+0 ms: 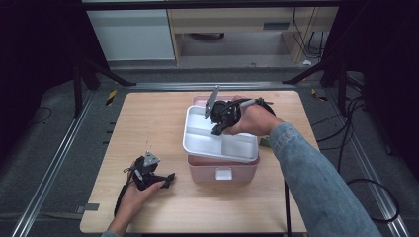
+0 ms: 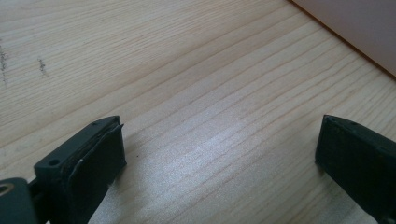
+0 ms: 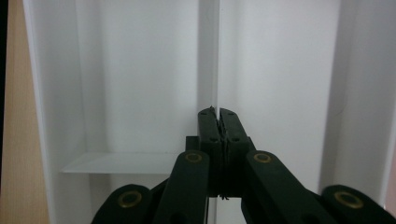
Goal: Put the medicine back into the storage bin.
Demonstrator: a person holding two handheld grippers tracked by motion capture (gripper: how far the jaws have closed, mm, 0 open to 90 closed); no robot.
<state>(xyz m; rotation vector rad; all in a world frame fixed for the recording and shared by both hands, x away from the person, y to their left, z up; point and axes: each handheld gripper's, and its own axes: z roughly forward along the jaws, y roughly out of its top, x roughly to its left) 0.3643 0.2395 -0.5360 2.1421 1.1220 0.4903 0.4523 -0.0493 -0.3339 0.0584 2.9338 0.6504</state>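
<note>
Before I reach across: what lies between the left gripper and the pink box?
Only bare wooden table separates the left gripper from the pink box, per the high view.

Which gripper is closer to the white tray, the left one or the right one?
Right. The right gripper is shut on a divider wall inside the white tray above the pink box. The left gripper rests open on the table, apart from the tray.

High view looks forward and down over the whole surface (image 1: 148, 128). Left gripper view sits close above that surface. Right gripper view faces close into the white tray (image 3: 140, 84), centre of the high view.
</note>
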